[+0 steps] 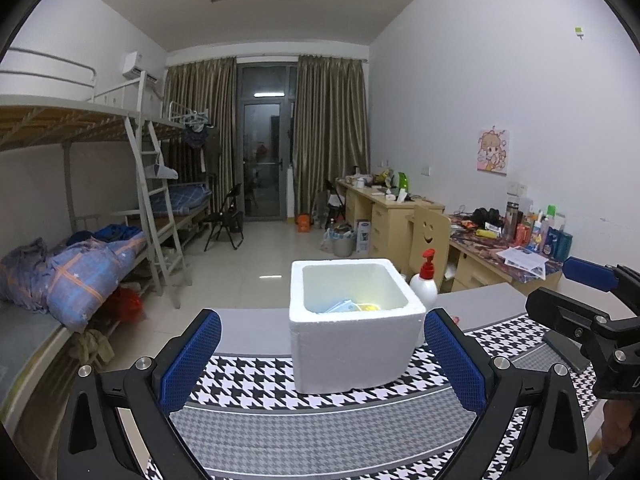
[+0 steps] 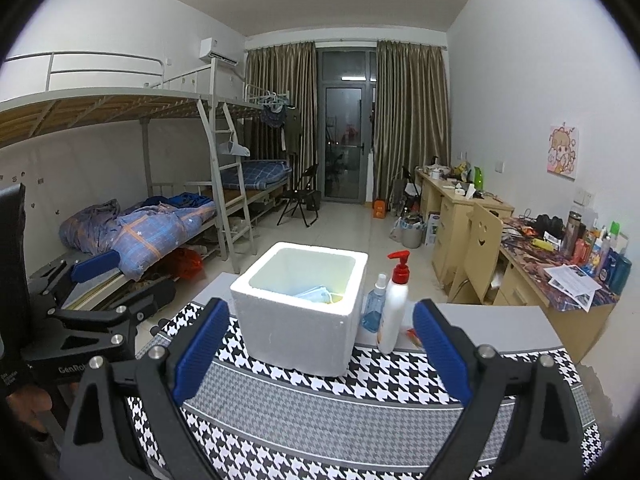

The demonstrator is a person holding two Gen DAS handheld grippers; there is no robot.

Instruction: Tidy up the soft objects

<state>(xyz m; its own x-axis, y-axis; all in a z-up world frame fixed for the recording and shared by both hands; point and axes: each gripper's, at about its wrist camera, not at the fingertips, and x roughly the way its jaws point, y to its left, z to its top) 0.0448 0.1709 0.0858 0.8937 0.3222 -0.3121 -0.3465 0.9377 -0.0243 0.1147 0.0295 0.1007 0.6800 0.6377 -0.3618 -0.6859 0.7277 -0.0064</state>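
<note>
Nearest, the left tongs (image 1: pixel 322 356) and right tongs (image 2: pixel 320 346) hang released and empty over the checked cloth (image 2: pixel 320 412) on the worktop (image 2: pixel 500 326). Beyond them stands a white foam box (image 2: pixel 296 320) holding soft blue and yellow things (image 2: pixel 318 294); a pump bottle (image 2: pixel 394 308) and spray bottle (image 2: pixel 374 306) stand just right of it.

Left gripper (image 1: pixel 322 364) jaws spread wide and empty, right gripper (image 2: pixel 320 354) likewise, a hand (image 2: pixel 28 404) seemingly gripping the left handle

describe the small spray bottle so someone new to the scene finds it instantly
Start at the white foam box on the houndstooth cloth. Two bottles stand right of it. Yours is the short clear blue spray bottle, beside the taller white pump bottle with the red top.
</note>
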